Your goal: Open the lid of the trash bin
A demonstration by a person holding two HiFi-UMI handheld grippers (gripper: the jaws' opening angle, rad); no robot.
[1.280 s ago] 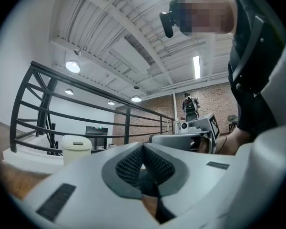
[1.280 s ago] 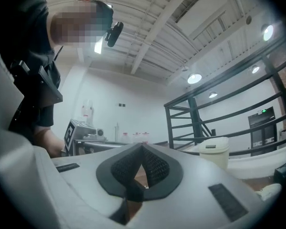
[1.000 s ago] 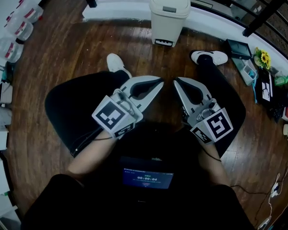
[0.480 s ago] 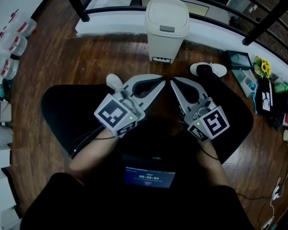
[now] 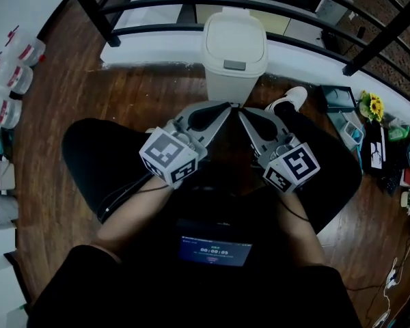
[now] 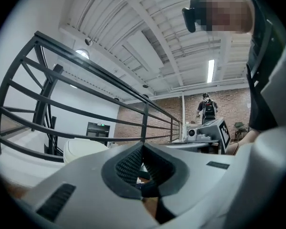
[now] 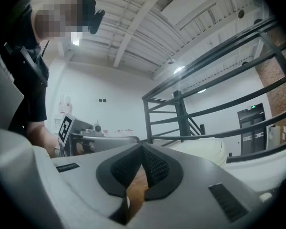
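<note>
While its lid (image 5: 235, 38) lies down and flush, the trash bin (image 5: 234, 80) stands on the wood floor (image 5: 123, 94), against the white kerb under the black railing (image 5: 157, 2) and directly ahead of both grippers.

- Left gripper (image 5: 225, 106): jaws closed tip to tip, with nothing between them.
- Right gripper (image 5: 241, 113): likewise closed and empty.
- Position: both tips hang near the bin's front. The gripper views suggest they are apart from it.
- Grey tab (image 5: 234, 65): sits at the lid's front edge. It is probably the release or lift point, but its function is unconfirmed.
- Recommended handling: bring one closed tip to the tab and press or hook under it gently. Then lift along what is presumably a rear hinge arc. Steady the body with the other gripper, since a light bin may slide or tip.
</note>
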